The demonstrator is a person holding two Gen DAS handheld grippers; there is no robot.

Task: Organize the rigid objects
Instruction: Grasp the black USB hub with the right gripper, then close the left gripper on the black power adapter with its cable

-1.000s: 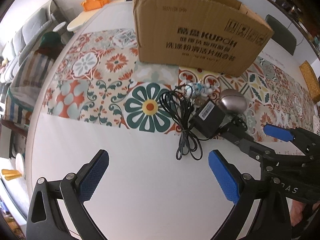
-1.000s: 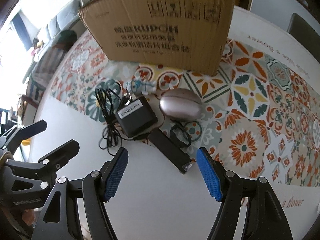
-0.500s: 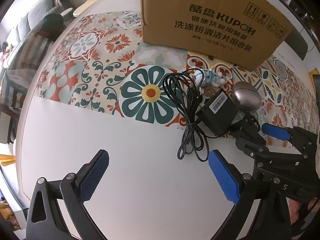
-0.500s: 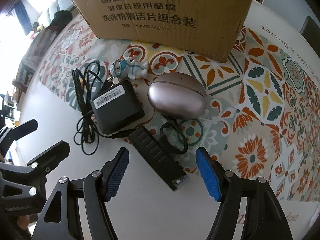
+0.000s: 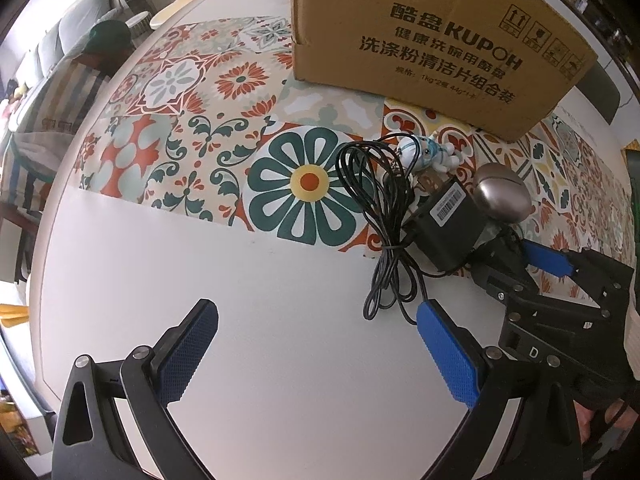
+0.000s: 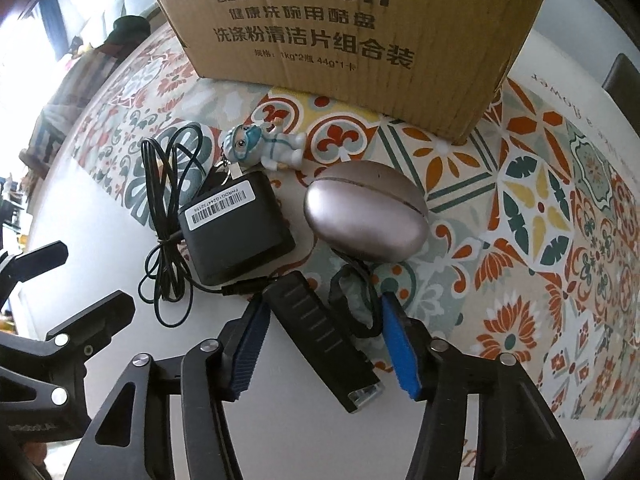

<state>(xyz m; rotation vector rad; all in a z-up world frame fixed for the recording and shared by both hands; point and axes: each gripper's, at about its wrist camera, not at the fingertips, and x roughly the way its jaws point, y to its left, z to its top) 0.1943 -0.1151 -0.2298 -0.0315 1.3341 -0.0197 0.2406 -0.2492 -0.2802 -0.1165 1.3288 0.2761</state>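
Jaws of the right gripper (image 6: pixel 320 344) have just been closing around the black flashlight (image 6: pixel 324 338), and both views now sit lower and closer to the clutter than a second ago. Its 2 blue pads flank the ribbed body; the left one looks to touch it, but the right pad seems just clear, so I judge the grasp not yet firm. That would make the flashlight the first item bound for the cardboard box (image 6: pixel 340 32), which stands at the far side of the patterned mat (image 6: pixel 540 208).

The flashlight lies slantwise, half on the mat and half on the white table (image 5: pixel 260 320), lens toward the camera, a wrist loop trailing beside it. Just behind sit the power adapter (image 6: pixel 236 232), metallic egg-shaped case (image 6: pixel 364 216) and small figurine (image 6: pixel 264 148).

The left gripper (image 5: pixel 316 356) hovers spread wide over bare table, holding nothing.
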